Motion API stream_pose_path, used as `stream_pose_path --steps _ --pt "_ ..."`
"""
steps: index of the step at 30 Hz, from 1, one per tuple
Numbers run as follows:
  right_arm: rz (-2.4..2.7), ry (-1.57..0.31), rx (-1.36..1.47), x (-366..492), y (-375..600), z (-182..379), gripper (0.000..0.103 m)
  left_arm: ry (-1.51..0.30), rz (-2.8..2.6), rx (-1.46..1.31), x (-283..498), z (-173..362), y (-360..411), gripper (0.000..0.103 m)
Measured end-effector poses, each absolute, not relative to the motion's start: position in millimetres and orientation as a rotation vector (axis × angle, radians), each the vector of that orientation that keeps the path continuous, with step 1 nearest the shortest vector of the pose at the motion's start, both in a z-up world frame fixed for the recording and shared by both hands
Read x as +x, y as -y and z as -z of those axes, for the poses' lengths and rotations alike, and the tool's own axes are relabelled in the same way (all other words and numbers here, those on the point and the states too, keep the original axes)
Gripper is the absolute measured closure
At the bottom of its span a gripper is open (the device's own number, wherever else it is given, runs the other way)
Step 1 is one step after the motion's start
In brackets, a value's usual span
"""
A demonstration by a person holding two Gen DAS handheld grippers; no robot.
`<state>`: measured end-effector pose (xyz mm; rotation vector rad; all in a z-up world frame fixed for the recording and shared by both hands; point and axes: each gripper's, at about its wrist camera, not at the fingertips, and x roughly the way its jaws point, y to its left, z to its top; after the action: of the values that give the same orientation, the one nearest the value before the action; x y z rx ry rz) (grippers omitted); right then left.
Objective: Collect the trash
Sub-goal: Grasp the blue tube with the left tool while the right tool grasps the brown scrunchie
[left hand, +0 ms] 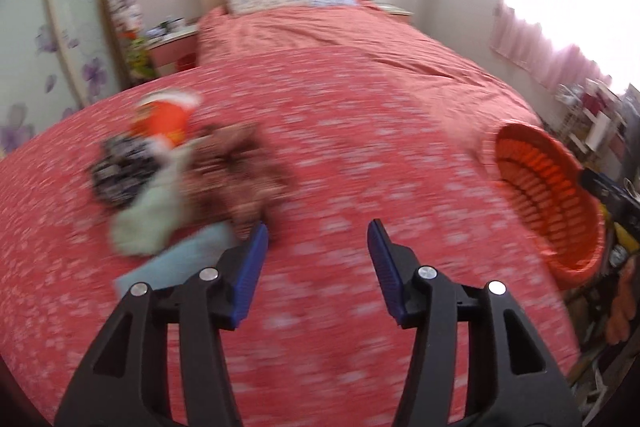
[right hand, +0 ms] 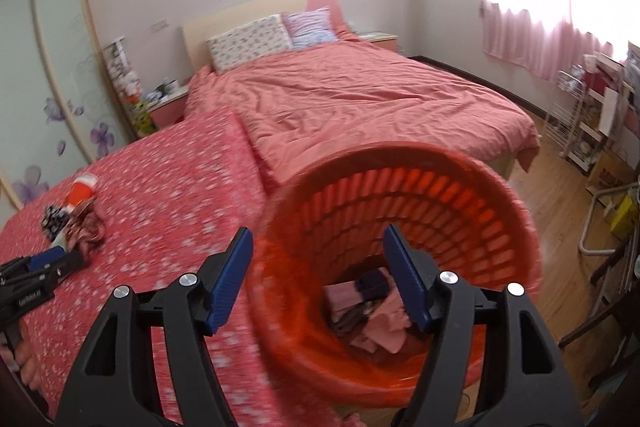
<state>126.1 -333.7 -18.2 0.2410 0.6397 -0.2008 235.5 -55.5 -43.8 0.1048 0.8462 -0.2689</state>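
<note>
Blurred trash lies in a heap on the red flowered cloth (left hand: 360,155): an orange-red cup (left hand: 164,119), a black-and-white patterned piece (left hand: 120,167), a pale green wad (left hand: 148,219), a brown crumpled wrapper (left hand: 244,167) and a light blue scrap (left hand: 180,259). My left gripper (left hand: 318,227) hangs open just right of the heap, nothing between its fingers. The orange slatted basket (right hand: 440,195) is tipped toward my right gripper (right hand: 318,231). Its near wall passes between the open jaws, and the pads stand clear of it. Pink and dark scraps lie inside. The basket (left hand: 548,187) shows at the cloth's right edge.
Beyond the flowered cloth is a bed with a pink duvet (right hand: 360,99) and two pillows (right hand: 250,41). A nightstand (right hand: 168,103) and a wardrobe door (right hand: 52,87) are at the left. A wire rack (right hand: 580,115) and wooden floor (right hand: 552,195) are at the right.
</note>
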Motion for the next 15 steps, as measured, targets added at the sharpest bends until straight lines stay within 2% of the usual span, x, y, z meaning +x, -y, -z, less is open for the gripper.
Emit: stream_pose_path --steps 7,13,15 --pt "0.113 -0.679 0.203 140 289 22 0.036 -0.891 0.171 0.091 242 61 -17 0.051" --pt "0.061 -0.709 0.179 148 257 26 0.036 -0.872 0.186 0.171 247 67 -6 0.051" --pt "0.049 -0.715 0.172 150 250 27 0.036 -0.864 0.201 0.194 249 67 2 0.054"
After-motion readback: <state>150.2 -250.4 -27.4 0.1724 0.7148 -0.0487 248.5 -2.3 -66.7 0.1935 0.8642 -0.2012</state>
